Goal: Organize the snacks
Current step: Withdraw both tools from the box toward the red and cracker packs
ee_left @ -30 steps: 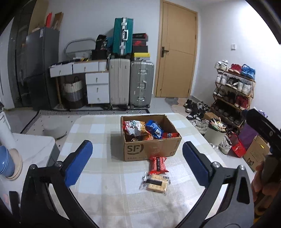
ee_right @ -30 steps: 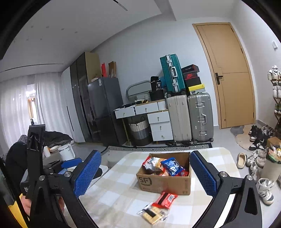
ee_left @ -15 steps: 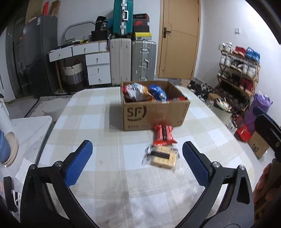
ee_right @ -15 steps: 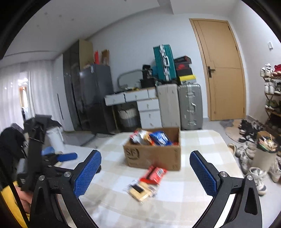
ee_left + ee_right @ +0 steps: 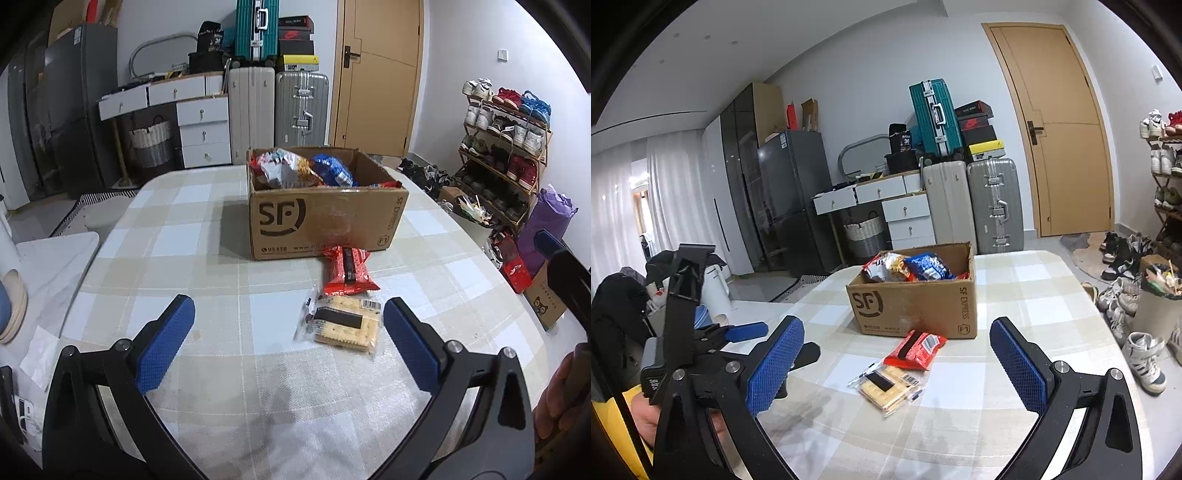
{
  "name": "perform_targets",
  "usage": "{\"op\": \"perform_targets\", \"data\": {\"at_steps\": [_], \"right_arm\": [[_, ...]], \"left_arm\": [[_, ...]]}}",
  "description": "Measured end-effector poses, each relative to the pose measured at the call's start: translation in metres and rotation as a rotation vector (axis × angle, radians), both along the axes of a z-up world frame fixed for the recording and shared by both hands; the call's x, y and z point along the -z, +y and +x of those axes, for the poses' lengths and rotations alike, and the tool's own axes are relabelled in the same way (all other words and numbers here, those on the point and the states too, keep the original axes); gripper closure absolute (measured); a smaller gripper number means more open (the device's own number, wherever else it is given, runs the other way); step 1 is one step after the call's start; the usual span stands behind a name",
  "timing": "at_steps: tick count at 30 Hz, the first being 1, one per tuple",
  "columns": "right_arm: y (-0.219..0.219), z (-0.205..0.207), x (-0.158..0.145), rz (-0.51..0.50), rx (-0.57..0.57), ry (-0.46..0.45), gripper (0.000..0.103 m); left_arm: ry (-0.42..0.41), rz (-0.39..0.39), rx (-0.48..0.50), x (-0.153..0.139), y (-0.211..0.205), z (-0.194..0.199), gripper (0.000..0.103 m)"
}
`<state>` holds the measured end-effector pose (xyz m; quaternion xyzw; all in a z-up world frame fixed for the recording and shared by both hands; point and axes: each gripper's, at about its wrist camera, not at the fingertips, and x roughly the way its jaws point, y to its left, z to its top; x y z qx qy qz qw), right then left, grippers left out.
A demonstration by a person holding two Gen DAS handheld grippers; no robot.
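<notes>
I hold both grippers, left gripper (image 5: 284, 332) and right gripper (image 5: 897, 360), low with jaws wide, empty; cracker pack (image 5: 341, 325) at 1 o'clock, nearer than 0.5 s ago.

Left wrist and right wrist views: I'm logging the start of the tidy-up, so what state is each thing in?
Brown cardboard box: open-topped, holding snack bags.
Red snack packet: flat on the table, outside the box.
Clear cracker packet: flat on the table, sealed.
Left gripper: open, empty.
Right gripper: open, empty.
Tan door: shut.
</notes>
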<state>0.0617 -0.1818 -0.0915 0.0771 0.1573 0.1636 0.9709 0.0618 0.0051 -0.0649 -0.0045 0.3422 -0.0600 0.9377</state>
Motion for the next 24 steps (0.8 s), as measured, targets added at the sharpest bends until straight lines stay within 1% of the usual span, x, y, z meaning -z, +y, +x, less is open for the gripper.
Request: {"op": "perform_targets", "data": {"at_steps": [4, 7, 14, 20, 24], "right_arm": [[-0.002, 0.011, 0.011, 0.01, -0.013, 0.025, 0.001], [-0.006, 0.019, 0.02, 0.021, -0.016, 0.041, 0.001], [-0.021, 0.037, 0.043, 0.055, -0.013, 0.095, 0.001], [-0.034, 0.052, 0.061, 0.096, -0.018, 0.148, 0.001], [-0.036, 0.063, 0.073, 0.101, -0.027, 0.185, 0.001]], "left_arm": [[0.019, 0.0, 0.002, 0.016, -0.004, 0.015, 0.001], [0.047, -0.004, 0.025, 0.032, -0.01, 0.026, 0.001], [0.149, 0.029, 0.118, 0.07, -0.038, 0.058, 0.001], [0.214, 0.032, 0.126, 0.1, -0.052, 0.093, 0.001], [0.247, 0.045, 0.143, 0.117, -0.064, 0.112, 0.001]]}}
